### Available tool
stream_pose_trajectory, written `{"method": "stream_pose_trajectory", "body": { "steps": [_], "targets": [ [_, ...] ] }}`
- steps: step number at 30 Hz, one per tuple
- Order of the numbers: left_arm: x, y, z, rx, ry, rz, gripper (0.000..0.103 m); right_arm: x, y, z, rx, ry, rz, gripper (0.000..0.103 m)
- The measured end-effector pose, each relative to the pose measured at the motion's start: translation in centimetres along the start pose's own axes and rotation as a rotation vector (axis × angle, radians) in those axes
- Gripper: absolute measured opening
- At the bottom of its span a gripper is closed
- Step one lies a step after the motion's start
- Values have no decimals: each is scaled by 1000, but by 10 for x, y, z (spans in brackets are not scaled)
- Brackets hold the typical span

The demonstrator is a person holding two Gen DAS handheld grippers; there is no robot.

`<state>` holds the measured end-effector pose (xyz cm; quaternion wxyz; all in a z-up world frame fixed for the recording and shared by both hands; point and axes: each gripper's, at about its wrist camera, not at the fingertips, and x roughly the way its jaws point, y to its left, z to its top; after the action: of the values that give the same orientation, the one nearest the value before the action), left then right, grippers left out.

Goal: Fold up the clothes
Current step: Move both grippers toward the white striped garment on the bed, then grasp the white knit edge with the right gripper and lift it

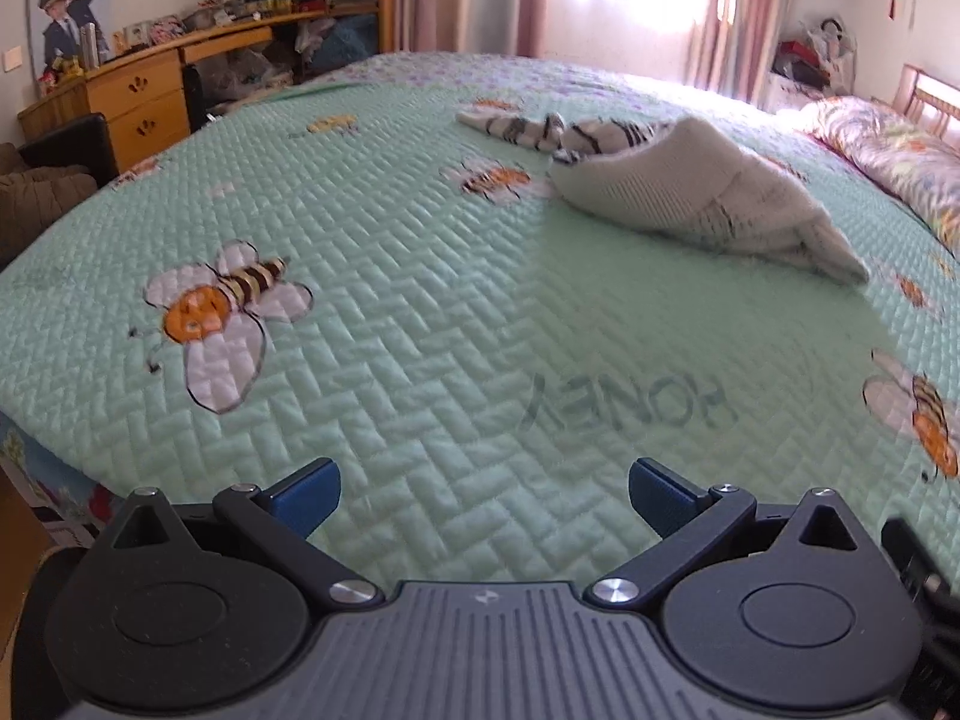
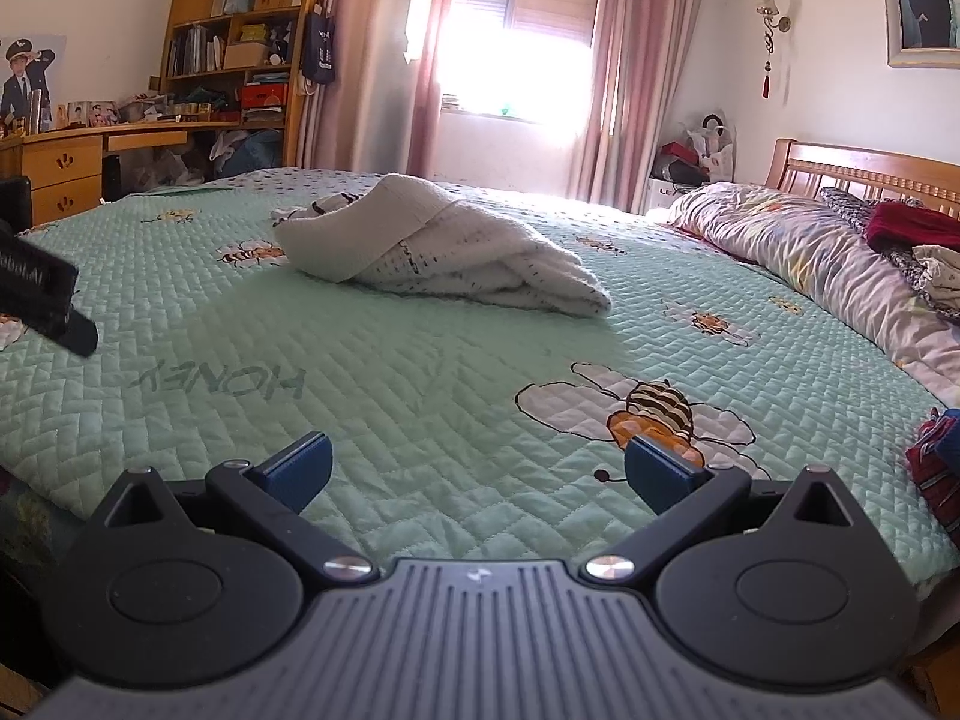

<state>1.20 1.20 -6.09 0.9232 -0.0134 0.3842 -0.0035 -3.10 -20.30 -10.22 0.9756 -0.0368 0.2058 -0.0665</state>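
Observation:
A white knitted garment (image 1: 690, 192) with black stripes lies crumpled and loosely folded on the green quilted bedspread (image 1: 420, 312), well ahead of both grippers. It also shows in the right wrist view (image 2: 444, 246), mid-bed. My left gripper (image 1: 483, 498) is open and empty, low over the bedspread's near part. My right gripper (image 2: 477, 474) is open and empty too, over the bedspread (image 2: 420, 396) near a bee print. A dark edge of the left gripper (image 2: 42, 294) shows at the left of the right wrist view.
A rolled floral duvet (image 2: 810, 264) lies along the headboard (image 2: 870, 171), with a heap of clothes (image 2: 912, 246) on it. More red cloth (image 2: 936, 468) lies at the right edge. A wooden desk (image 1: 144, 102) and shelves (image 2: 240, 30) stand beyond the bed's far left.

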Motion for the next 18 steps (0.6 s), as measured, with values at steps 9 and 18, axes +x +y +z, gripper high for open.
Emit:
{"method": "stream_pose_trajectory", "body": {
  "steps": [9, 18],
  "targets": [
    [23, 1, -15, 63, -6, 2, 102, 27, -21, 16, 236, 94, 77, 102],
    [43, 19, -31, 113, -143, 37, 102, 130, 15, 102, 286, 76, 155, 63]
  ]
}}
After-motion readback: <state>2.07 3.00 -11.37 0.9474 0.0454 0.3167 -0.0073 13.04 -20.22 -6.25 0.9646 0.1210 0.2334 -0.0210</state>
